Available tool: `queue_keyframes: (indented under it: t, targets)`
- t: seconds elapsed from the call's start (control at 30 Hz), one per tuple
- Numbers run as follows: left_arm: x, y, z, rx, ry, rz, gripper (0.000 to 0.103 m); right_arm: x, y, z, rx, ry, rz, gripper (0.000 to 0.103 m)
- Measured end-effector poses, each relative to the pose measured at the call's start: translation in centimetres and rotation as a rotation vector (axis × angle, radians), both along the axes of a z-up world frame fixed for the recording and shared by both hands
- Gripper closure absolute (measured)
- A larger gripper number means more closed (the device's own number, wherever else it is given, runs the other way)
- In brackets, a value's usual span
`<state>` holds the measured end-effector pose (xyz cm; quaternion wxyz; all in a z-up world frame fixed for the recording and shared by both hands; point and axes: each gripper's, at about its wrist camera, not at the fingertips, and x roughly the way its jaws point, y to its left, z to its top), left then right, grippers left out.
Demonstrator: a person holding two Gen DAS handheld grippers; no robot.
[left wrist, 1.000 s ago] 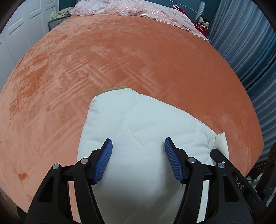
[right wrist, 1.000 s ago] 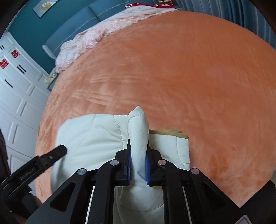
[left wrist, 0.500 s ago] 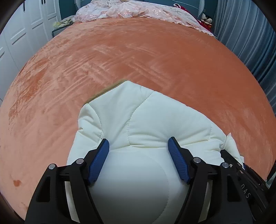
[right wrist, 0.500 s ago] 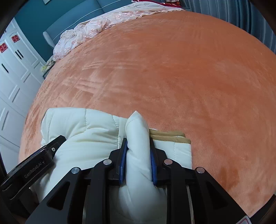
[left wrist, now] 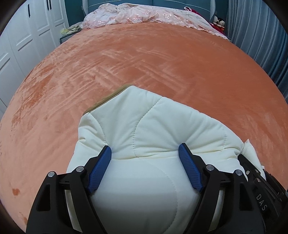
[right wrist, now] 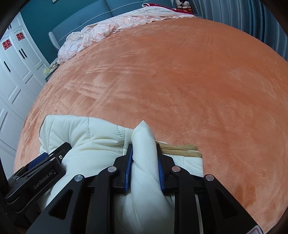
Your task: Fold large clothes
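Observation:
A cream quilted padded garment [left wrist: 153, 117] with tan trim [left wrist: 108, 97] lies bunched on the orange plush bed cover [left wrist: 144, 54]. My left gripper [left wrist: 144, 149] points down onto it. Its jaws are opening, and the puffy cloth bulges up between the blue pads without being pinched. In the right wrist view the garment [right wrist: 90, 131] shows a raised fold. My right gripper [right wrist: 144, 147] is shut on that fold, beside the tan trim [right wrist: 180, 149]. The left gripper's fingers [right wrist: 61, 149] rest on the garment to its left.
Crumpled pink lace bedding [left wrist: 144, 14] lies along the head of the bed. White wardrobe doors [left wrist: 27, 36] stand on the left and grey-blue curtains [left wrist: 261, 36] on the right. The orange cover [right wrist: 180, 72] stretches wide beyond the garment.
Both grippers have sunk toward the bed with the garment. The left jaws have spread wider. The right jaws have eased apart a little, and the fold between them looks thicker.

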<state>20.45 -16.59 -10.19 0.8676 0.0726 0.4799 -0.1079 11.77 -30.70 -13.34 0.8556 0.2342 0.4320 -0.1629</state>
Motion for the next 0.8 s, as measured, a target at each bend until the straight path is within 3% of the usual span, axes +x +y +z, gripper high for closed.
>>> queue_keyframes:
  t: [0.5,0.6,0.67,0.7,0.77,0.8]
  targets:
    - [-0.1,-0.2,-0.4,0.017,-0.025,0.011,0.026,-0.1,0.2,0.1,-0.027,-0.02,-0.008,0.082]
    - [0.1,0.3,0.2,-0.015,0.0,0.004,0.026,-0.5,-0.6,0.3,0.033,-0.043,-0.004,0.081]
    - [0.1,1.1,1.4,-0.059,0.045,-0.006,0.027,-1.4,-2.1,1.2,0.132,-0.067,-0.012,0.081]
    - [-0.2,2.2,2.6,-0.094,0.059,-0.003,0.027,-2.4,-2.7,2.1,0.166,-0.077,-0.036,0.08]
    - [-1.5,4.6,4.7,-0.154,0.063,0.021,0.028,-5.4,-3.5,4.4,0.174,-0.123,-0.088,0.062]
    - [-2.3,6.1,5.7,-0.178,0.07,0.033,0.028,-6.9,-3.7,5.2,0.168,-0.135,-0.094,0.059]
